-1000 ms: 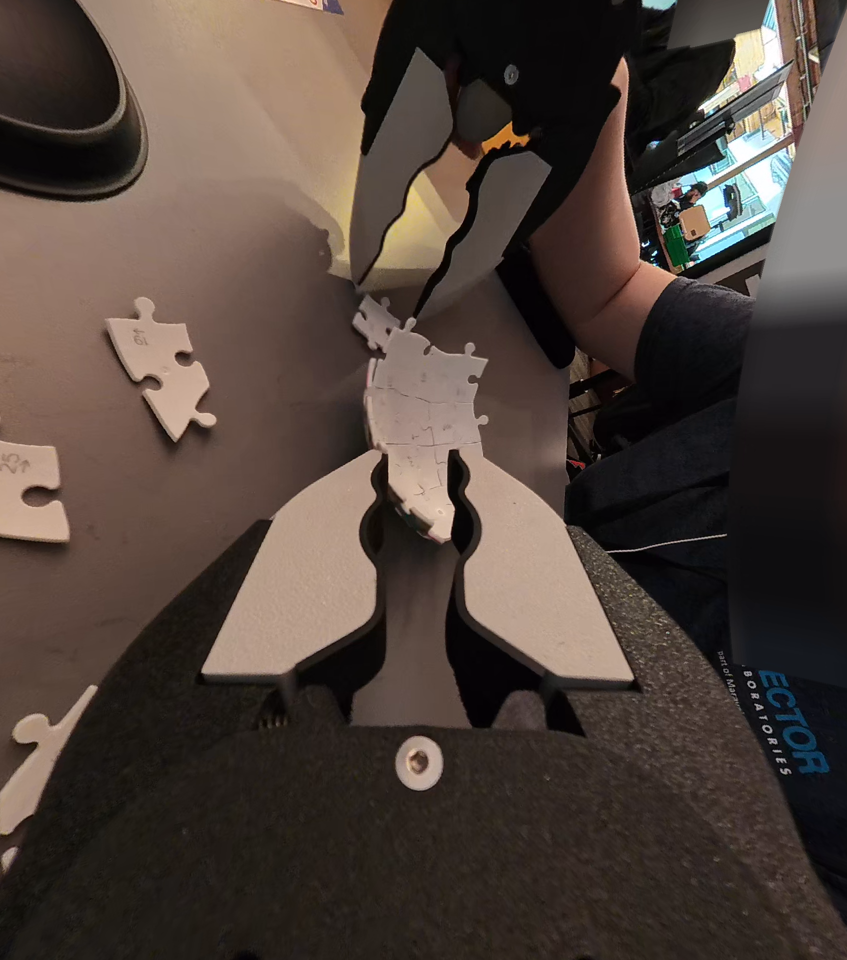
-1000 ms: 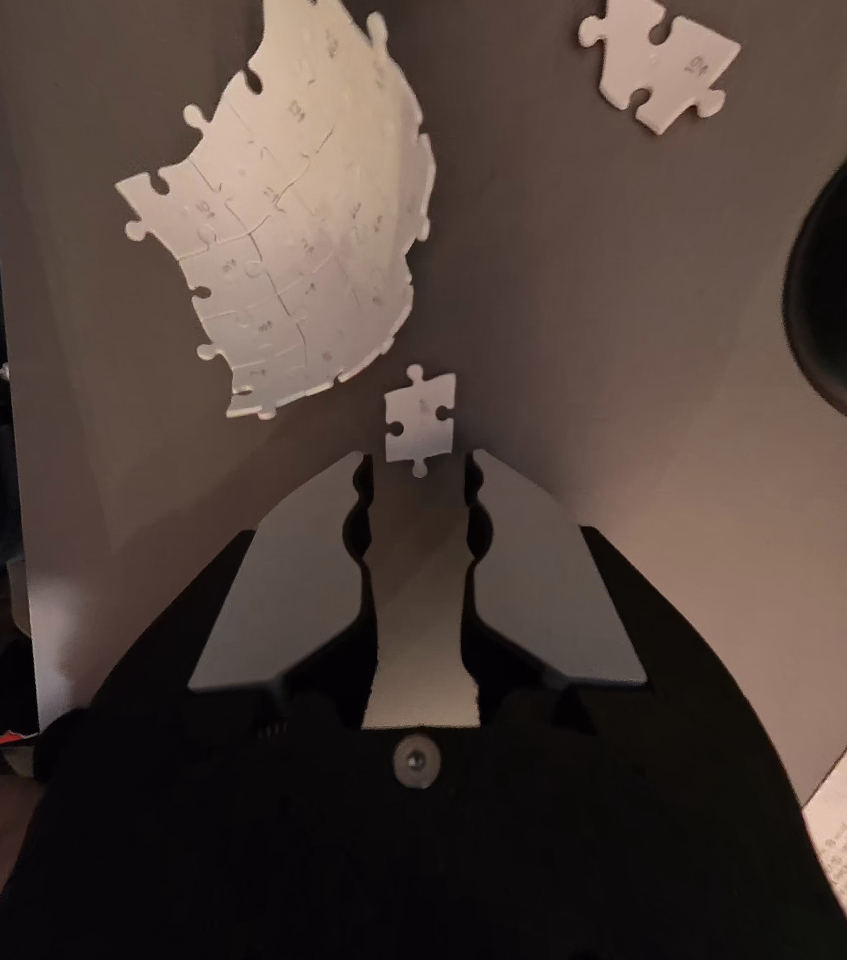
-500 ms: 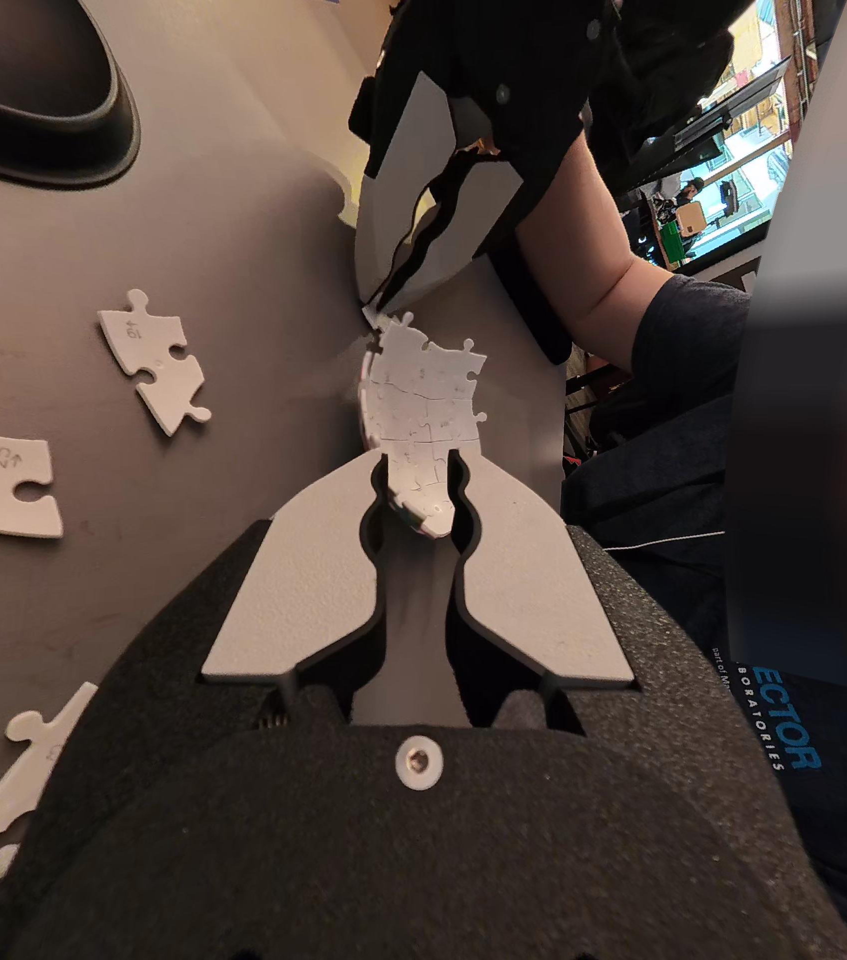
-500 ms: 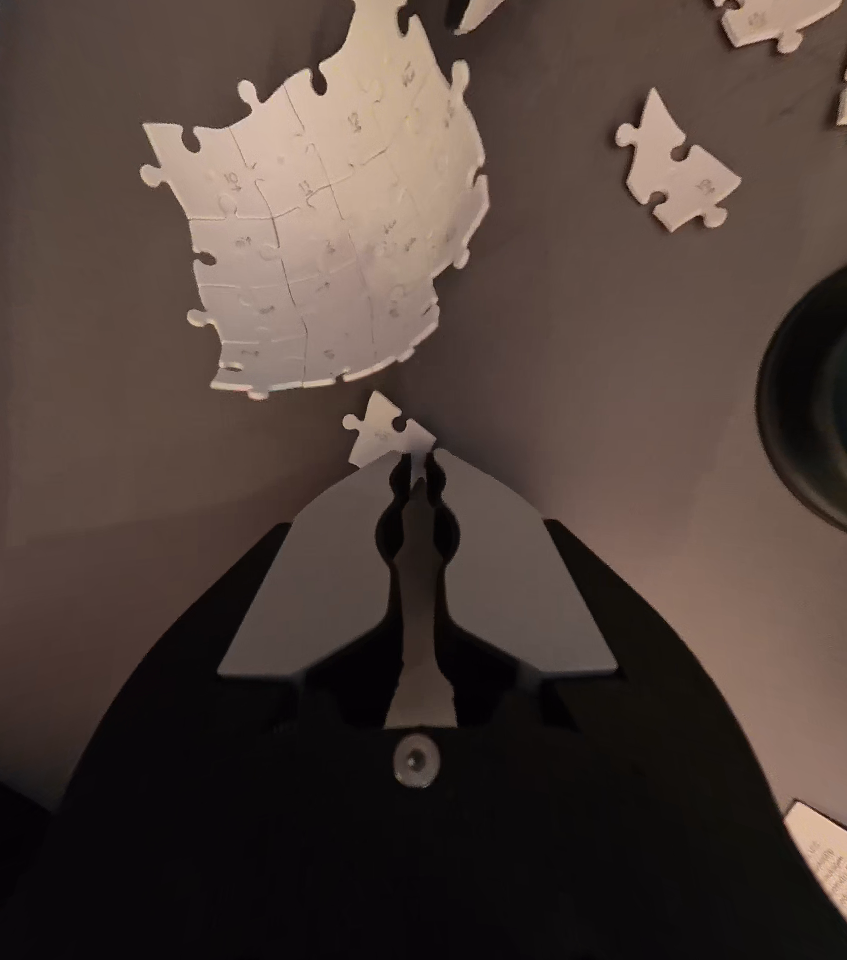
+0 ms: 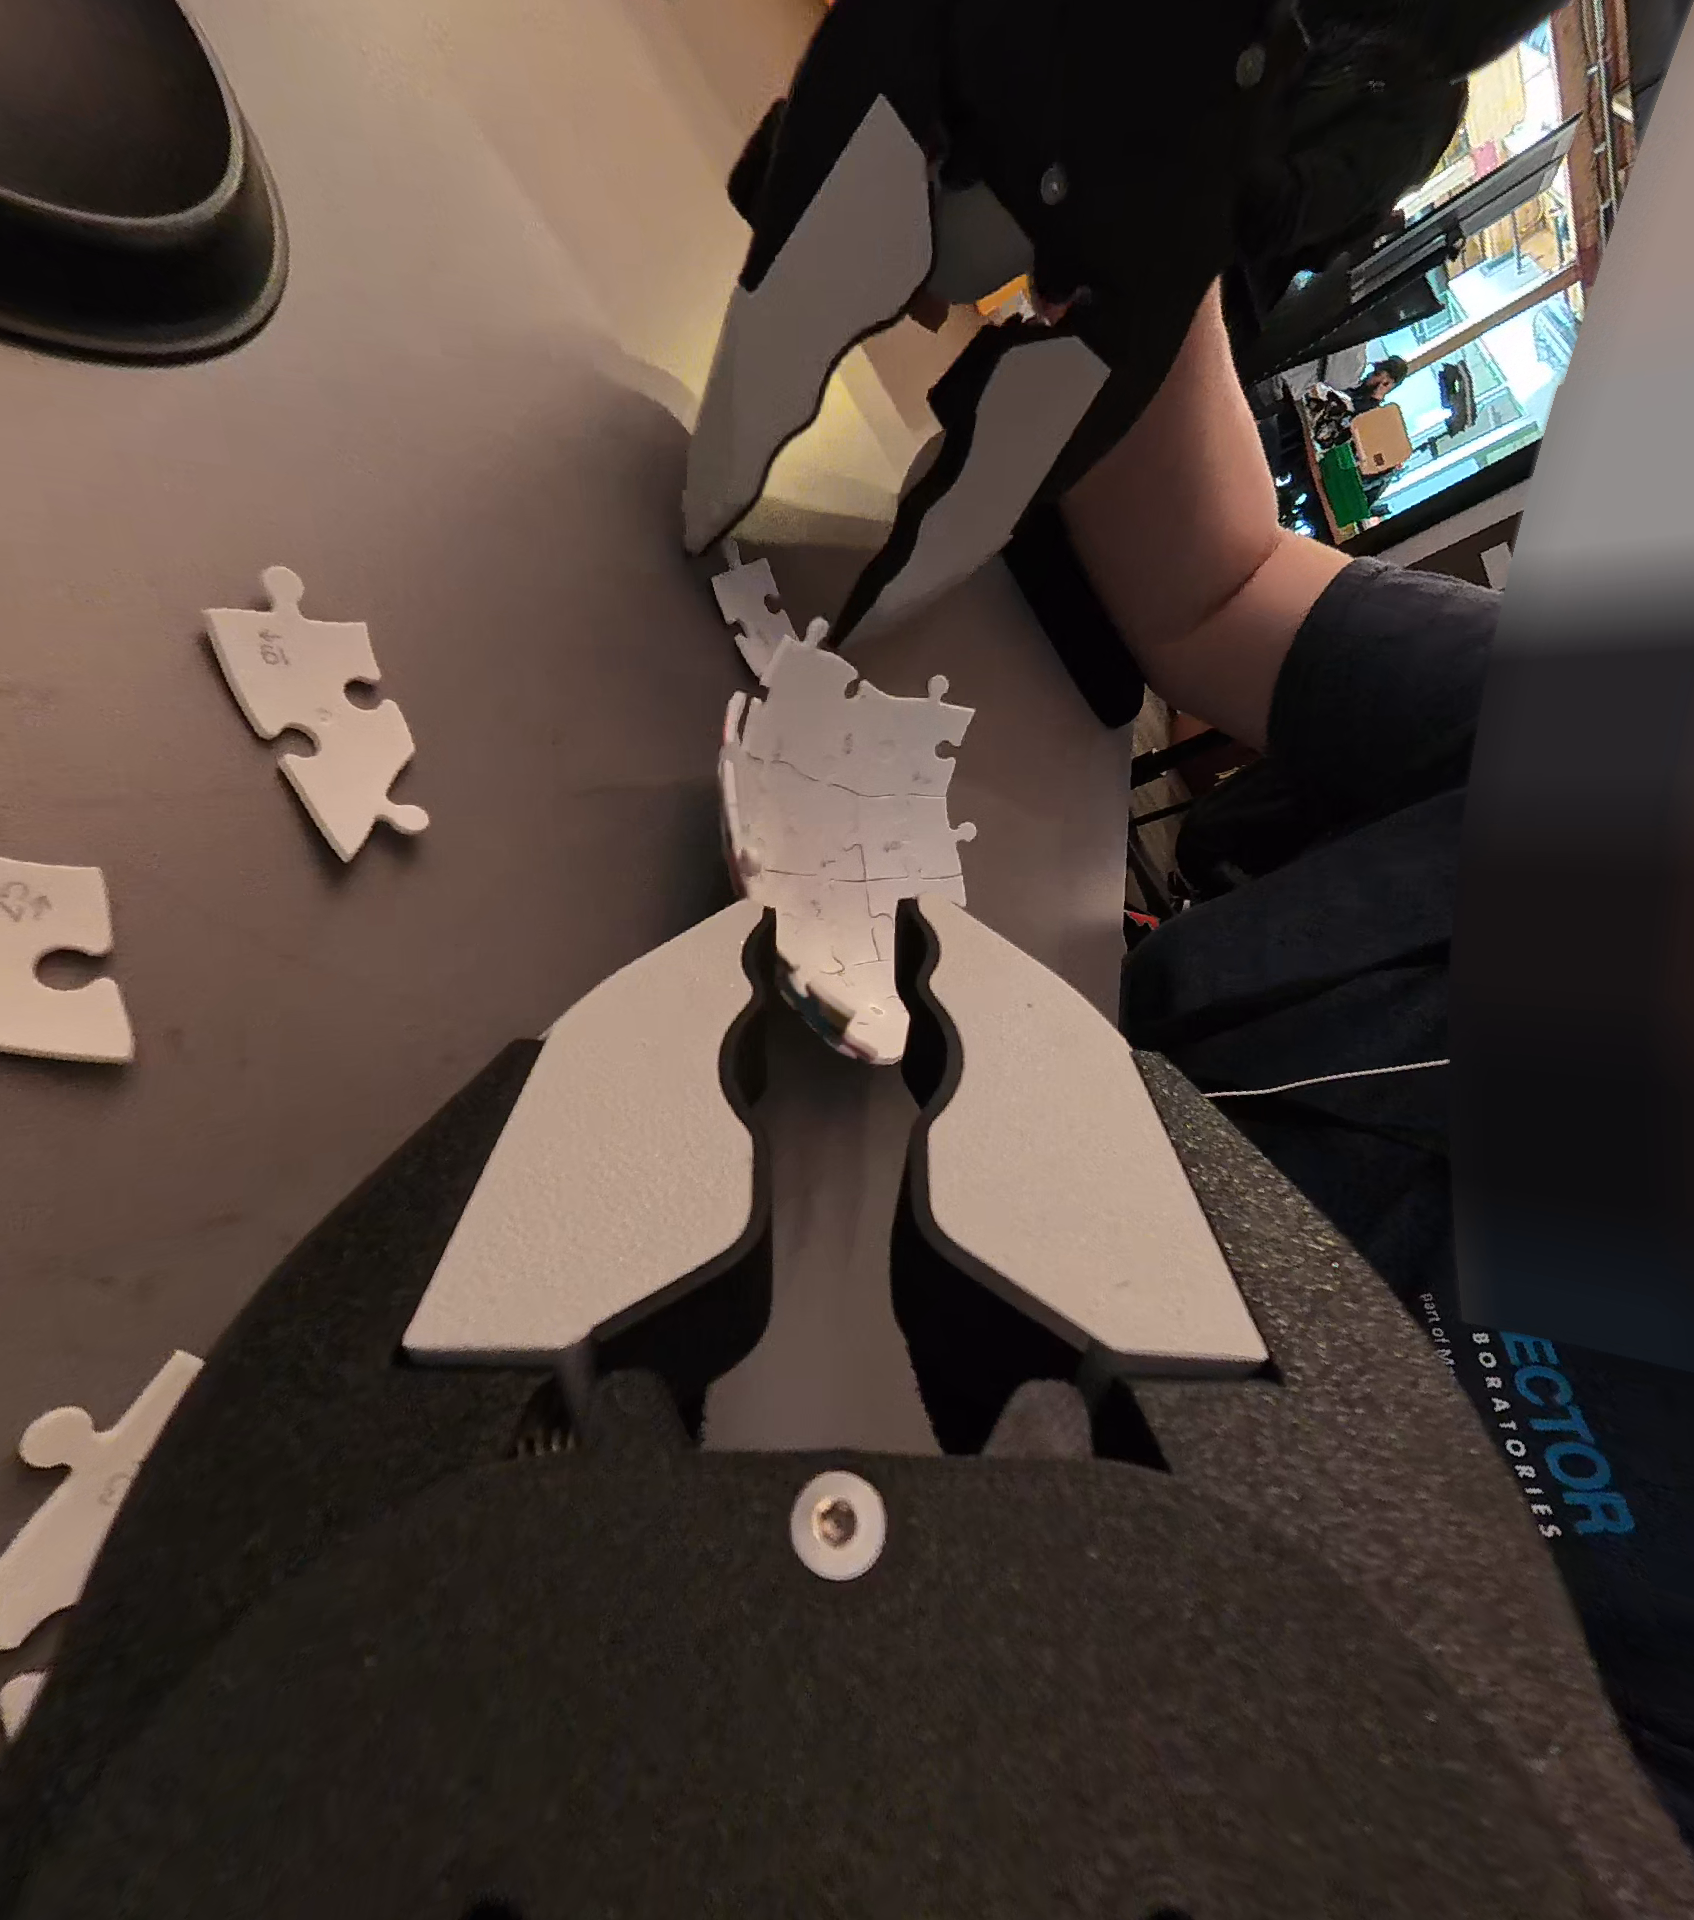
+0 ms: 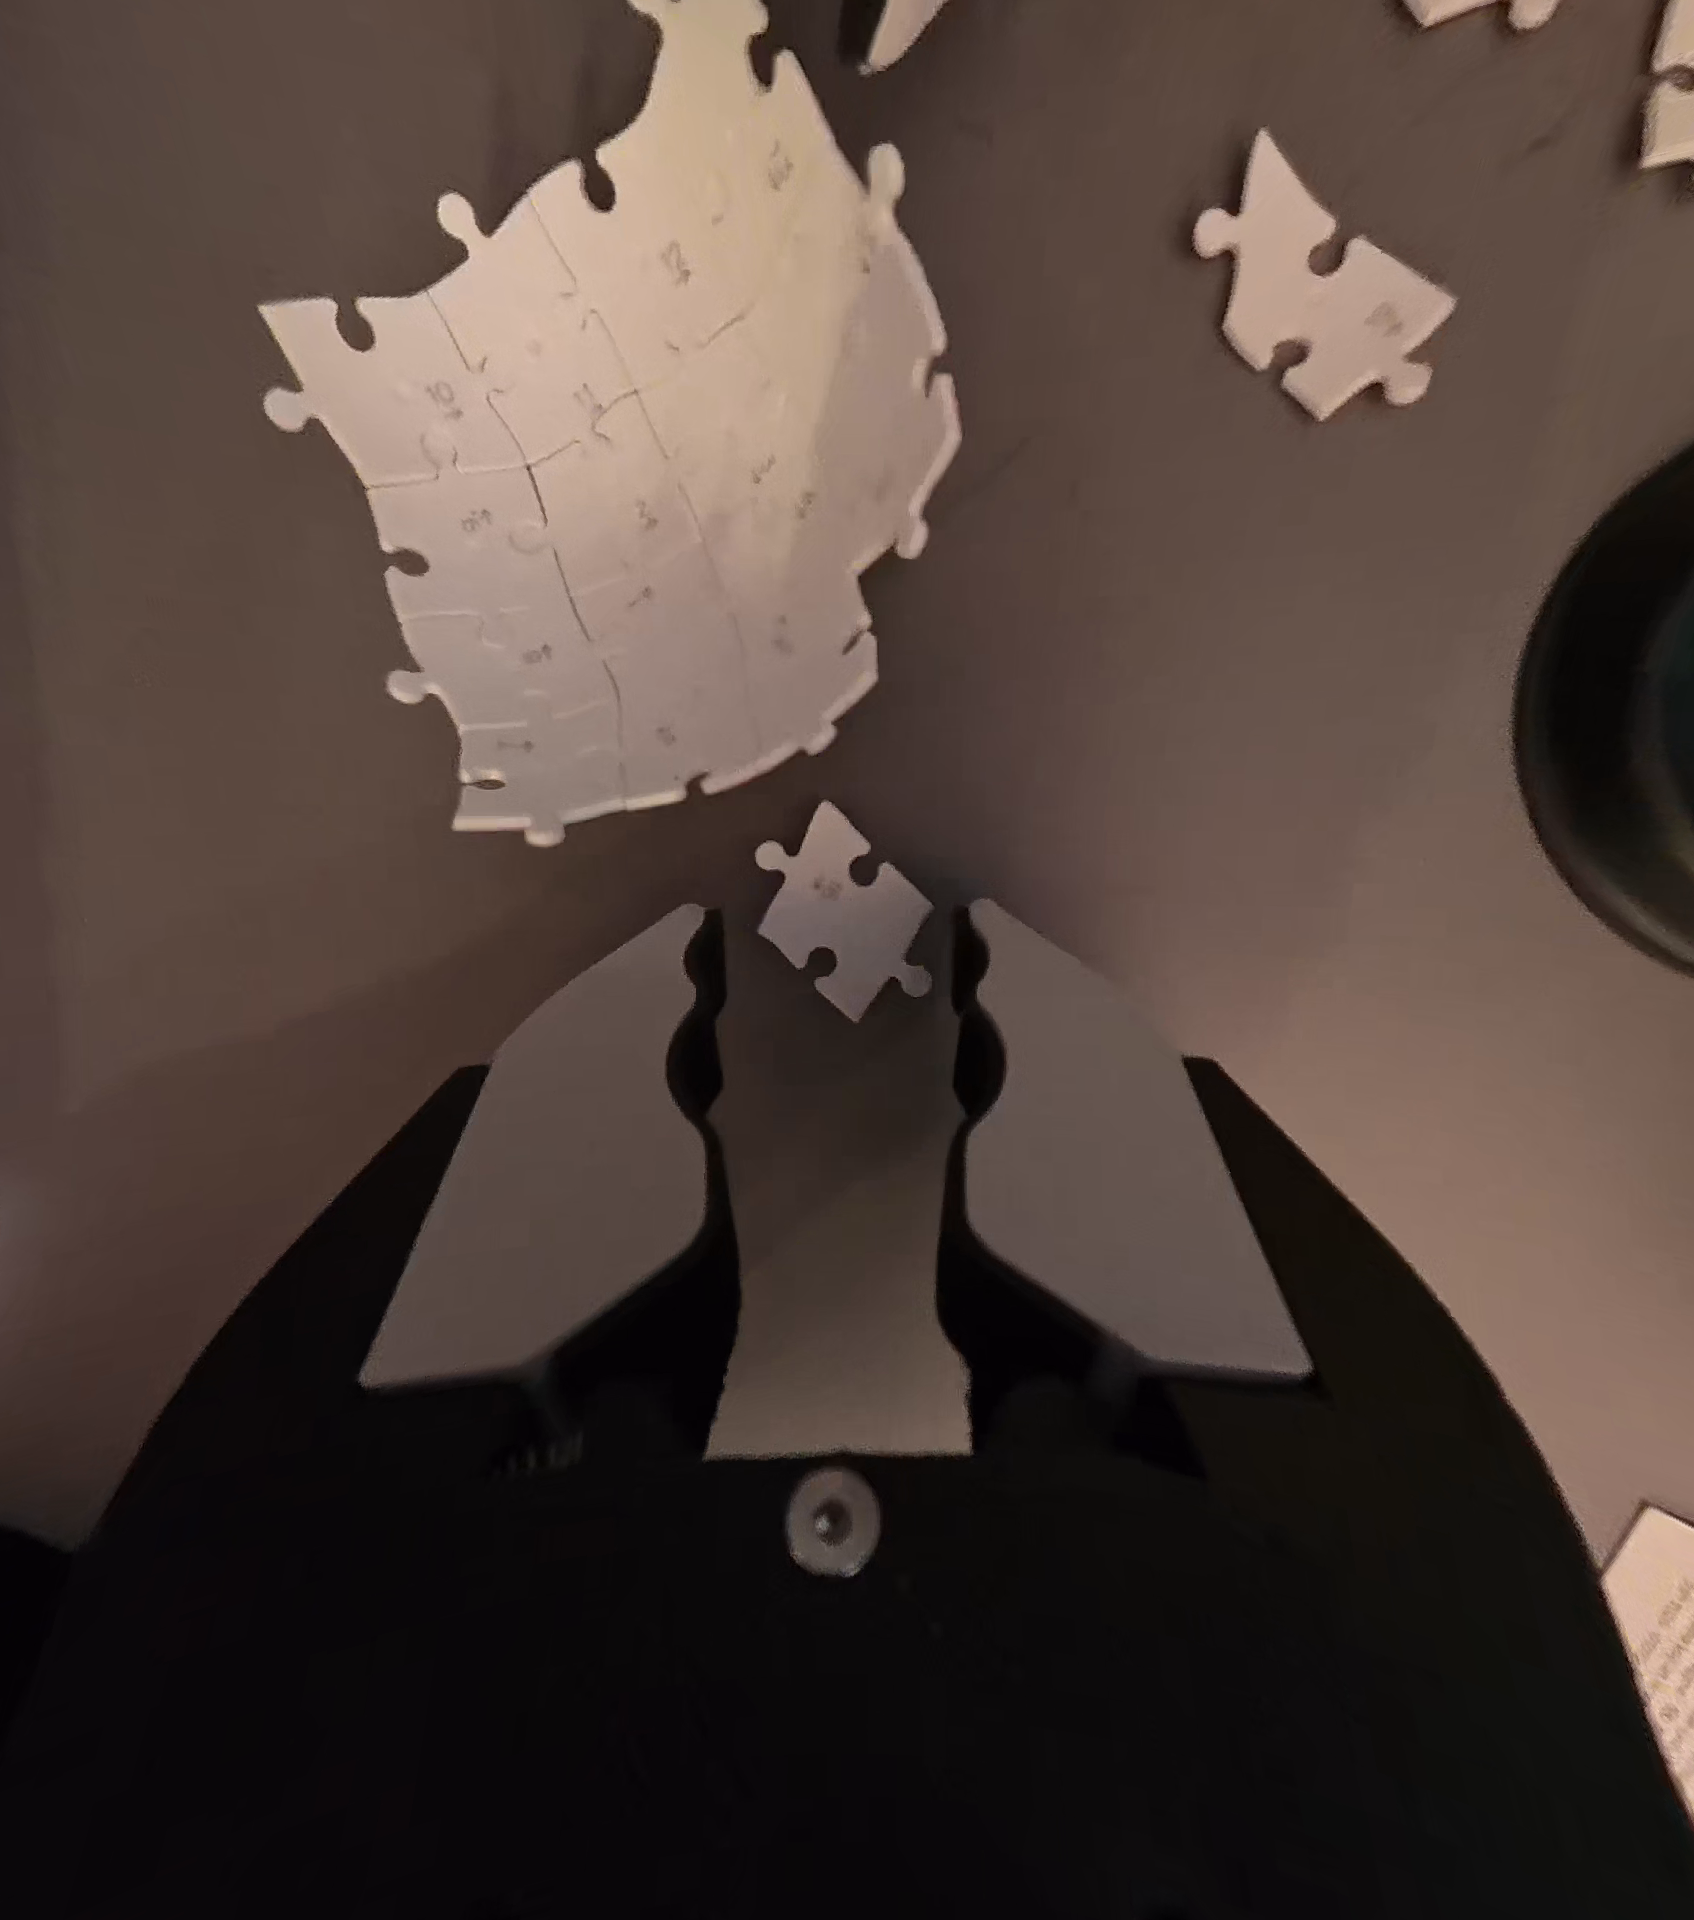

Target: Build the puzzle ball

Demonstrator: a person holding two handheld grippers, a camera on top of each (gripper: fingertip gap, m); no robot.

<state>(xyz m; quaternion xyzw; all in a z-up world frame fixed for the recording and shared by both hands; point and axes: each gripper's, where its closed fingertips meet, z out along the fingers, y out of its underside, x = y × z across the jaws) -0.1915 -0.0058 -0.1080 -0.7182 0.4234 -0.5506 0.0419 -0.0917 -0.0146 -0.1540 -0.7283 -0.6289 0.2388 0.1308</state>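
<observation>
With our left gripper we hold the curved panel of joined pieces by its near edge, lifted over the table. In front of our right gripper, the single piece lies free between the tips, turned diagonal. Half a second ago these jaws were pinched at it; now they stand wide apart. We judge the grasp failed, so it must be repeated.
</observation>
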